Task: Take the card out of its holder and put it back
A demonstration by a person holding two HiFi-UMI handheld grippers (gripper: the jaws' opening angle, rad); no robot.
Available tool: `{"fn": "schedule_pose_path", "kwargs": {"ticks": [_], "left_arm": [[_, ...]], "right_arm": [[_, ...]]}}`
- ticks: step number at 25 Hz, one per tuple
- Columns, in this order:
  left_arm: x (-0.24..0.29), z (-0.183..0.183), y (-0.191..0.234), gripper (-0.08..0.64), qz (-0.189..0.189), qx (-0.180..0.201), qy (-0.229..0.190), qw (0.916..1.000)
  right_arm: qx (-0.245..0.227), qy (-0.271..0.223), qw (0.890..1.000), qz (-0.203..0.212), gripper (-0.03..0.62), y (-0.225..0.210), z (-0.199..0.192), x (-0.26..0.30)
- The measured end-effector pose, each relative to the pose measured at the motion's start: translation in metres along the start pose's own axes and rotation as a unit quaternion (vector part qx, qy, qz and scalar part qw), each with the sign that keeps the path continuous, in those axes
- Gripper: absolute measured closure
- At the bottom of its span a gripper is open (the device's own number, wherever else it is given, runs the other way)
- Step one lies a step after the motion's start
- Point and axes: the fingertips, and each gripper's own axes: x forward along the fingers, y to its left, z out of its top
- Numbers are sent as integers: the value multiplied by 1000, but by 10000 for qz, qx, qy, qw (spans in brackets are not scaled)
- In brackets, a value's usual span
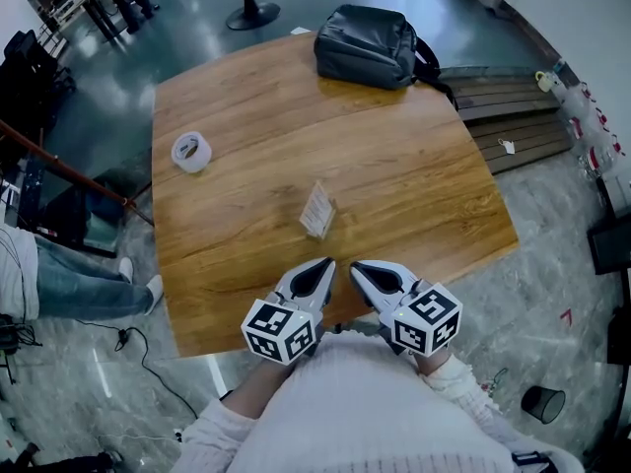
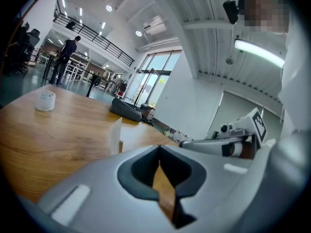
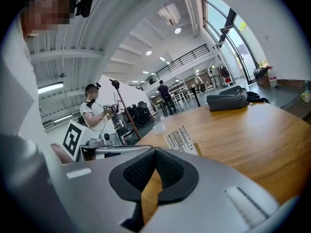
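A white card with printed lines point(image 1: 317, 208) stands upright in a small wooden holder point(image 3: 197, 149) near the middle of the wooden table point(image 1: 414, 175). In the left gripper view the card point(image 2: 115, 135) shows its blank side; in the right gripper view the card point(image 3: 179, 138) shows its printed side. My left gripper point(image 1: 326, 264) and right gripper point(image 1: 356, 267) hover side by side at the table's near edge, a short way before the card. Both are shut with nothing between the jaws. Each also shows from its own camera: left gripper point(image 2: 159, 150), right gripper point(image 3: 155, 152).
A roll of clear tape point(image 1: 191, 152) lies at the table's left. A black bag point(image 1: 367, 45) rests at the far edge. People stand or sit off the table's left side. A wooden ramp point(image 1: 513, 116) lies to the right on the floor.
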Motion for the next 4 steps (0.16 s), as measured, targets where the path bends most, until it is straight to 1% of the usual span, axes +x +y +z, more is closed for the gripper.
{"fn": "schedule_pose_path", "kwargs": {"ticks": [4], "left_arm": [[0,-2,-1,552,-14,60,67,10000]], "right_arm": [[20,-21,10000,-52,600,-2,2,0]]}}
